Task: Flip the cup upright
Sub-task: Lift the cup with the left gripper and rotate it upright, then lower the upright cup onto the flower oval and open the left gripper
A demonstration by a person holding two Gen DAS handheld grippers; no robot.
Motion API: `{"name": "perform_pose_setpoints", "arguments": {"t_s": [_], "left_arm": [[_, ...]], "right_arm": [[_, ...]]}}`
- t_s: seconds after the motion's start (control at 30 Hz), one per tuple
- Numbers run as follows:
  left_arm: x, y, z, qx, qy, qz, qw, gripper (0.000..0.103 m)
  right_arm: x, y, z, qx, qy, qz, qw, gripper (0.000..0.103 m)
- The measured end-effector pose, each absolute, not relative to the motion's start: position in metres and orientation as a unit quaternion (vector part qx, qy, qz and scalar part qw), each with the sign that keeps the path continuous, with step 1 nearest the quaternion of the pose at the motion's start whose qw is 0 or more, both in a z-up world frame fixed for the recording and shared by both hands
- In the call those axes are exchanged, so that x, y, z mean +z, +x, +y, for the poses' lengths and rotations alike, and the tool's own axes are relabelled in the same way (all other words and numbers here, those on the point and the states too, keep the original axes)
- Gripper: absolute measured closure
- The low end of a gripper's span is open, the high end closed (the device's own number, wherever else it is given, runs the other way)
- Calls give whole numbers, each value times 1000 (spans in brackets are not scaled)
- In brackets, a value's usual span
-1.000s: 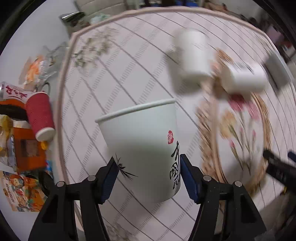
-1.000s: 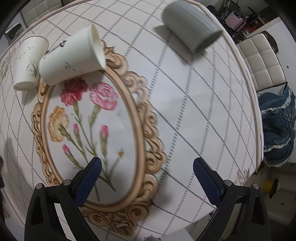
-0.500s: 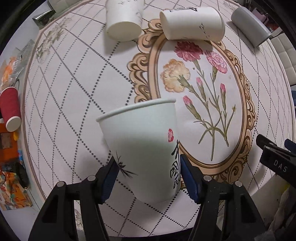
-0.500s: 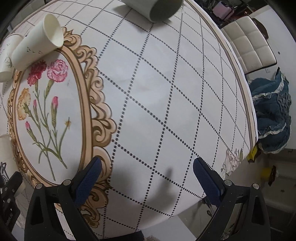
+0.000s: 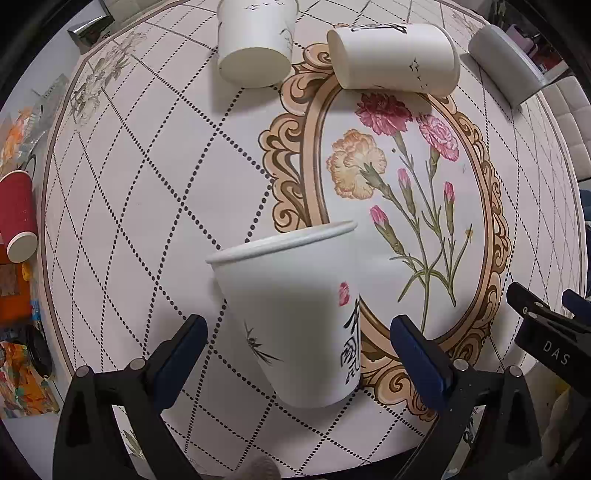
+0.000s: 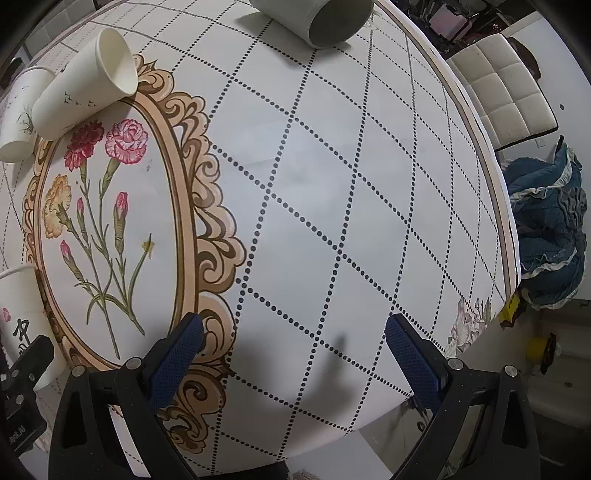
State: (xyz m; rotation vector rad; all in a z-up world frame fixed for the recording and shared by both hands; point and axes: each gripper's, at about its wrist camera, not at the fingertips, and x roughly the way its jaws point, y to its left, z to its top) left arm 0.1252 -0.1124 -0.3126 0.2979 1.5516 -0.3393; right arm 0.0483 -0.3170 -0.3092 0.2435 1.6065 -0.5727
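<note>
A white paper cup with black calligraphy and a red seal [image 5: 295, 314] stands upright on the table, rim up, between the fingers of my left gripper [image 5: 297, 354]. The jaws are open and clear of the cup on both sides. The same cup shows at the left edge of the right wrist view [image 6: 14, 306]. Two white paper cups lie on their sides at the far end [image 5: 255, 40] [image 5: 395, 59]. A grey cup [image 6: 314, 14] lies on its side too. My right gripper [image 6: 293, 350] is open and empty over bare tablecloth.
The table [image 6: 332, 184] is round with a flower medallion. A red cup [image 5: 16, 218] lies among clutter off the left edge. A white chair [image 6: 502, 85] and blue cloth [image 6: 546, 236] stand beyond the right edge. The right gripper's body [image 5: 546, 343] shows low right.
My left gripper has opened and let go of the calligraphy cup, which now stands on the table. The right gripper has swung slightly right.
</note>
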Motion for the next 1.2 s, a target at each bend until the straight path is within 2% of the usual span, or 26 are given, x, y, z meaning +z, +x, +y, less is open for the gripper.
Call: {"name": "perform_pose_setpoints", "arguments": {"t_s": [0.37, 0.57, 0.8, 1.2], "left_arm": [[-295, 122, -106, -151, 113, 690, 699, 2], [-254, 134, -85, -150, 95, 661, 729, 2], [-214, 144, -25, -98, 69, 619, 776, 2], [-270, 127, 61, 32, 44, 647, 761, 2]], "right_arm": [[-303, 47, -317, -258, 112, 703, 653, 3], [-293, 50, -312, -257, 115, 696, 661, 3], [-273, 63, -284, -230, 107, 691, 677, 3], [-251, 114, -169, -85, 59, 697, 710, 3]]}}
